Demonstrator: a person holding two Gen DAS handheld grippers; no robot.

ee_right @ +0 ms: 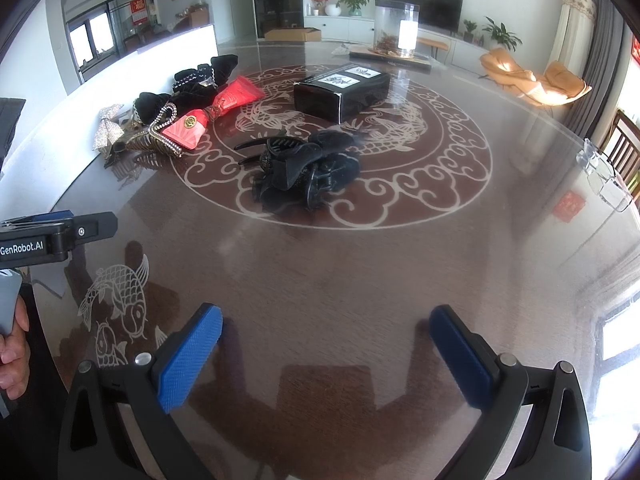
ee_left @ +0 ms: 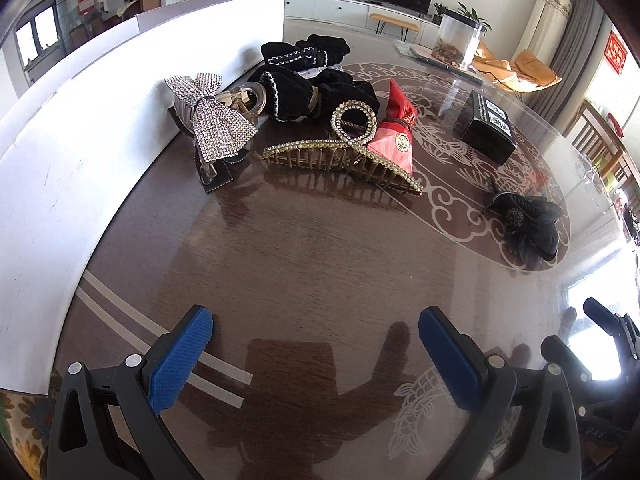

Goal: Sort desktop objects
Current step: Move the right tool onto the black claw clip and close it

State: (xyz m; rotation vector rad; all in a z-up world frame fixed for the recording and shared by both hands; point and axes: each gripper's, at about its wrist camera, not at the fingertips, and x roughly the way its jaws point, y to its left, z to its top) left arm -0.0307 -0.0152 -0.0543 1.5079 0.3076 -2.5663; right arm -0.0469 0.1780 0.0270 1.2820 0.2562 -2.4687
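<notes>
Hair accessories lie grouped at the far left of the desk [ee_left: 320, 264], against a white board [ee_left: 80, 128]: a rhinestone bow [ee_left: 212, 120], black velvet scrunchies [ee_left: 316, 92], a gold jewelled claw clip [ee_left: 344, 156] and a red packet [ee_left: 394, 132]. A black flower clip [ee_right: 308, 172] lies apart from them, on the round pattern near the middle, with a black box [ee_right: 340, 90] behind it.

Left hand-held gripper [ee_left: 316, 344]: jaws spread wide, empty, low over bare wood, well short of the pile. Right hand-held gripper [ee_right: 326, 344]: also wide and empty, pointed toward the flower clip, which sits nearly straight ahead of it.

Judgement: no item is lifted yet, so sorting is at its start. The flower clip is the likely first pick for the right side, being isolated and unobstructed.

Notes for a good grasp:
- Close on the hard clip body, not the soft petals, which would compress and slip.
- Come in along the clip's long axis so the prongs do not catch a finger.
- The desk is glossy; a low, glancing contact may push the clip away rather than trap it.
- Leave the tangled pile to the left side and take the claw clip off the front edge first.
</notes>
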